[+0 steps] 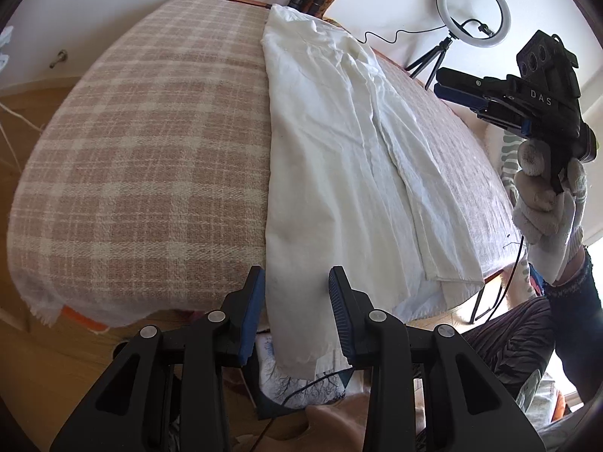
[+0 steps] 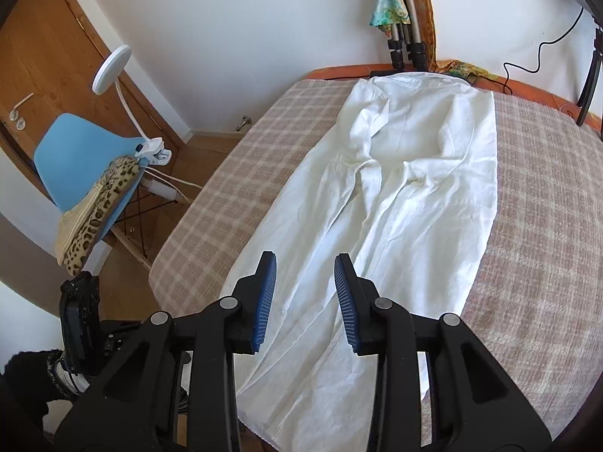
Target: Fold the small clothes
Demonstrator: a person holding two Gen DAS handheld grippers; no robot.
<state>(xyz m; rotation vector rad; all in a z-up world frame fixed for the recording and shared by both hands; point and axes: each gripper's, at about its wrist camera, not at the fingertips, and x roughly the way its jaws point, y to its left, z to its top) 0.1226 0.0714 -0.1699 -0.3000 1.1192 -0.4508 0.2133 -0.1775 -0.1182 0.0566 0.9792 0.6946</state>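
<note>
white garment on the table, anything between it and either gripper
Nothing visible does. The left gripper is open at the white garment's near hem, and the right gripper hangs open above its lower half, only air between.

walls: plain white (image 2: pixel 233 37) | floor: light wood planks (image 1: pixel 22 120) | door: brown wooden, metal handle (image 2: pixel 41 56) | chair: pale blue plastic shell (image 2: pixel 75 158), leopard-print cushion (image 2: pixel 98 203) on seat | lights: white ring light on black tripod (image 1: pixel 473 0); white clip-on disc lamp (image 2: pixel 112 69) | daylight, bright

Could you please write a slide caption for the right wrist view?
Right gripper, jaws open, above a white shirt spread lengthwise on a plaid blanket.
</note>
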